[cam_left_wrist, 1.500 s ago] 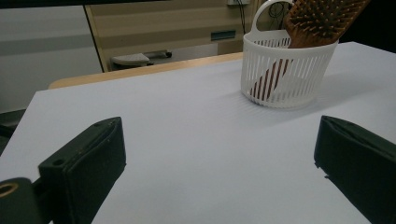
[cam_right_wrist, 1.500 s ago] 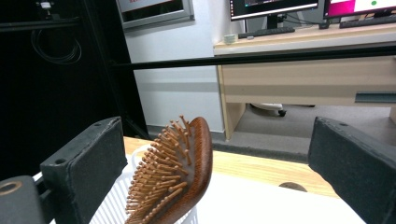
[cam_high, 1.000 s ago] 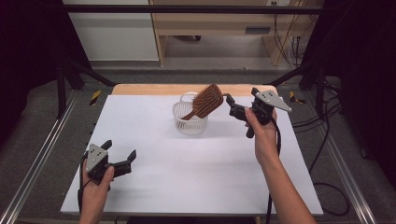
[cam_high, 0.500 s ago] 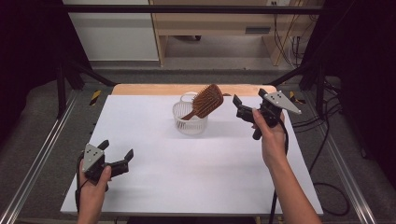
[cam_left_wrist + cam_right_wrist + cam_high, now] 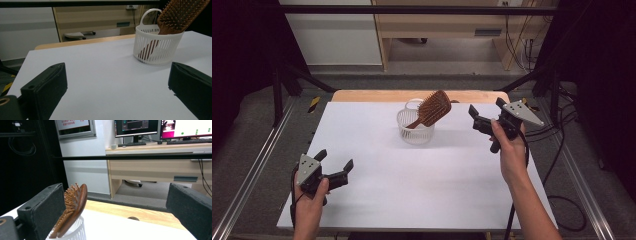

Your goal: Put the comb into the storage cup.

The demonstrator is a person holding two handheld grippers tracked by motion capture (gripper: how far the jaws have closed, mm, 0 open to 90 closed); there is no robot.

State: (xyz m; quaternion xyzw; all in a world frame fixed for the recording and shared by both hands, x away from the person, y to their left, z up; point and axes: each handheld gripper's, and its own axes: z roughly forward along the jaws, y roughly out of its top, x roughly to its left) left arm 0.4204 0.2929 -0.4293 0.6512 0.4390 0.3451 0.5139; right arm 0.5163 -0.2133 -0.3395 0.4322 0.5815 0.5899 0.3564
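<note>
a brown wooden paddle hairbrush [image 5: 430, 109] stands handle-down in a small white slatted plastic basket [image 5: 416, 128] at the far middle of the white table [image 5: 412, 190]. its bristled head leans out over the basket's rim, tilted toward the right. in the left gripper view the brush's handle shows through the basket's slats, and a loop handle rises from the basket's far rim.

the right gripper [image 5: 486, 115], held in the person's right hand [image 5: 507, 147], hangs in the air just to the right of the basket, apart from the brush. its two black jaws are spread wide and hold nothing. in the right gripper view the brush head sits just beside the left-hand jaw.

the left gripper [image 5: 334, 165] sits low over the near left corner of the table, gripped by the left hand [image 5: 309, 197], well apart from the basket. its jaws are also spread wide, with nothing between them but bare table.
</note>
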